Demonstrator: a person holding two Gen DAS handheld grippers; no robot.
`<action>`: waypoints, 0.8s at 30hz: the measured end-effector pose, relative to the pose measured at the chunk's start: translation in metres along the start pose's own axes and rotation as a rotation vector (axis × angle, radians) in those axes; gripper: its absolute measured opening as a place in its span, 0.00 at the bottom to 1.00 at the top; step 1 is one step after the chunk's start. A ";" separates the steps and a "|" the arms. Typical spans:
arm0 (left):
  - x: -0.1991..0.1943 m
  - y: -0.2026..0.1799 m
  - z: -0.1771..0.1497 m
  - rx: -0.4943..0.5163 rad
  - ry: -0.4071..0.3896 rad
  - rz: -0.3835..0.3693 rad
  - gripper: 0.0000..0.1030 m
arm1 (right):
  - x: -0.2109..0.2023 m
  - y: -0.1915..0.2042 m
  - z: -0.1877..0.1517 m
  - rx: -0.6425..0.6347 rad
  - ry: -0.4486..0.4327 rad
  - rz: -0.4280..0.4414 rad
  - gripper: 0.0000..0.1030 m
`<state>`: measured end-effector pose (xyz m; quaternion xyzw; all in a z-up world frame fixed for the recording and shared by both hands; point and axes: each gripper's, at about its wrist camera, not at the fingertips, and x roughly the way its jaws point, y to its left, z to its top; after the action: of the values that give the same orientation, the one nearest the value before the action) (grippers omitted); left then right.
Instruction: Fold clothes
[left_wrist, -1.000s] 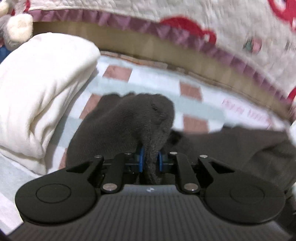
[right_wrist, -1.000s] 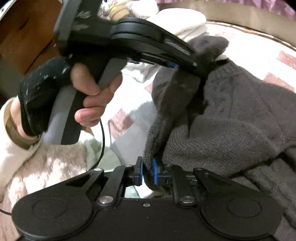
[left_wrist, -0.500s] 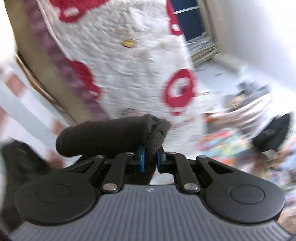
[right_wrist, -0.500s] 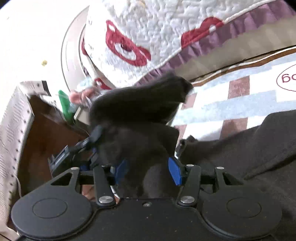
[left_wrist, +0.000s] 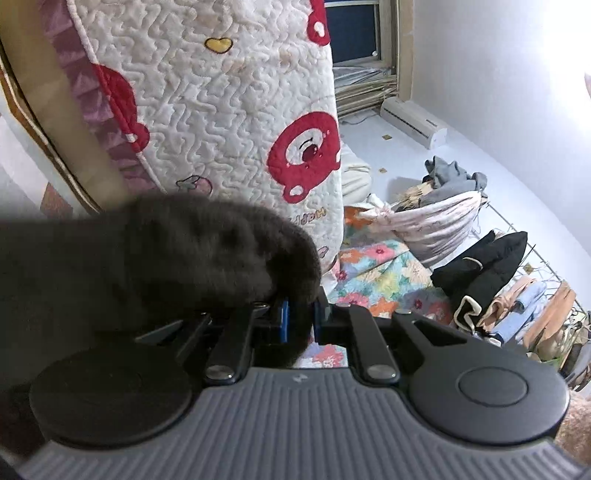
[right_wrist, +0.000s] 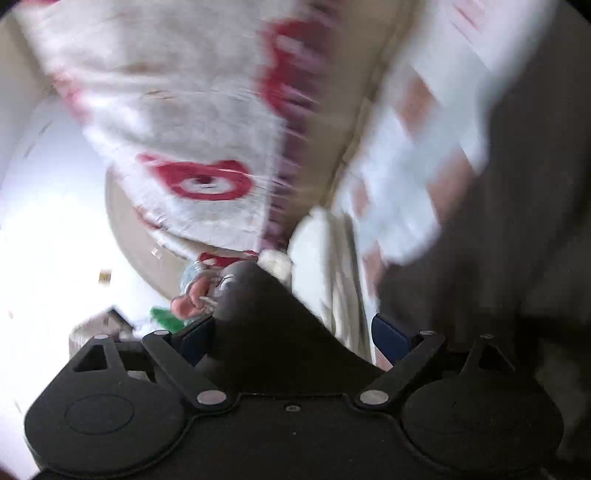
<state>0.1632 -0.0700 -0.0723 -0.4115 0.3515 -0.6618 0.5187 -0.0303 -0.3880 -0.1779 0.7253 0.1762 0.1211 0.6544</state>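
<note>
A dark grey knitted sweater hangs from my left gripper, which is shut on a fold of it and lifted high, facing the quilt and the room. In the blurred right wrist view my right gripper is open, its blue pads wide apart. A dark piece of the sweater lies between the jaws, ungripped. More of the sweater fills the right side over the checked bedsheet.
A white quilt with red bears stands upright behind the bed. Beyond it are a floral blanket, a cloth bundle and a rack of hanging clothes. A folded cream blanket lies on the bed.
My left gripper has lifted and swung right with the sweater, away from the bed. My right gripper has opened and let go of the sweater, and its view has turned sharply.
</note>
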 end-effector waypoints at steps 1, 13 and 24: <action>0.001 0.001 0.000 -0.008 0.002 -0.002 0.11 | 0.001 -0.001 -0.004 0.020 0.002 0.049 0.89; 0.025 -0.021 0.010 0.226 0.030 0.208 0.11 | 0.000 0.115 -0.018 -0.646 0.100 -0.162 0.10; 0.114 -0.070 0.086 0.818 -0.045 0.712 0.71 | -0.016 0.253 0.044 -1.125 -0.454 -0.510 0.08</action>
<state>0.1991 -0.1697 0.0462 -0.0456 0.1719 -0.5191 0.8360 -0.0024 -0.4550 0.0694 0.2153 0.1099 -0.1204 0.9628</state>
